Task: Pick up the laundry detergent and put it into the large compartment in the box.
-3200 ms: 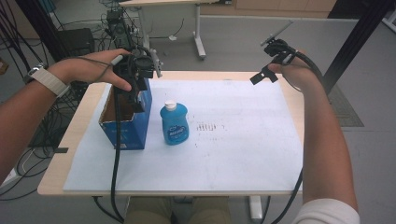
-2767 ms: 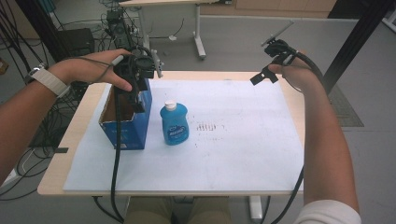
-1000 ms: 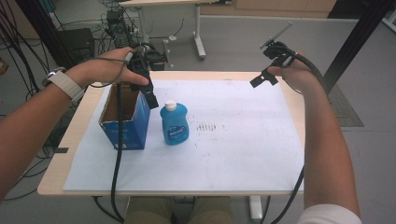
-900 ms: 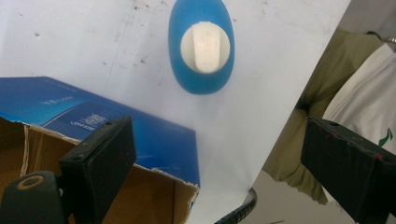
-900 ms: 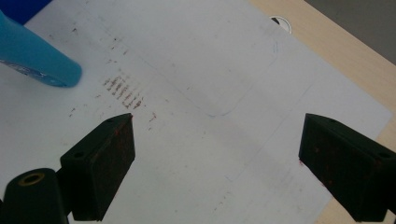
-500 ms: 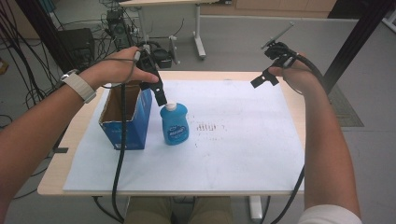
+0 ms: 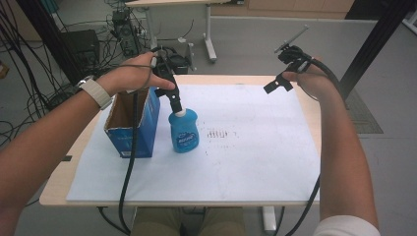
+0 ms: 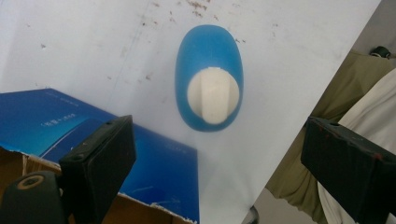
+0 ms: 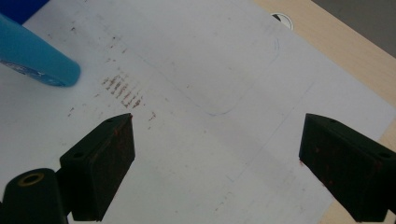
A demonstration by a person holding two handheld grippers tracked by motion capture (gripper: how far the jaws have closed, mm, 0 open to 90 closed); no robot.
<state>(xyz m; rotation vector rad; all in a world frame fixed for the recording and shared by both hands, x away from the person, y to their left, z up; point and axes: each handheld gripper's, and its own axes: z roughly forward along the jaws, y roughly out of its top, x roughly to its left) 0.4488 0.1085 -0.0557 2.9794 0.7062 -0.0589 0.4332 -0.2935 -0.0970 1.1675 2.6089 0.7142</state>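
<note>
1. Blue carton (image 7: 132,129): open-topped box standing upright at the left of the white sheet (image 7: 255,162) that covers the table (image 7: 314,103). Its blue side and torn brown rim also appear at lower left in the left gripper view (image 8: 140,177).

2. Left gripper (image 7: 176,104): held above the bottle, pointing down at its cap. In the left gripper view the jaws stand wide apart with nothing between the pads; they have not touched the bottle.

3. Blue bottle (image 7: 184,132): upright on the sheet, just beside the carton's right face, white cap (image 8: 213,94) on. It sits roughly centred between the left jaws, though lower than them.

4. Brown smudges (image 7: 220,133): marks on the sheet just right of the bottle.

5. Right gripper (image 7: 281,84): held above the far right corner of the table, well apart from the bottle, jaws wide and empty over bare sheet.

6. Step in hand, as judged: the left gripper's approach to the bottle from above.

7. Next move, as judged: lower the left gripper until the pads flank the cap or neck, then close squarely; an off-centre pinch could tip the bottle against the carton.
</note>
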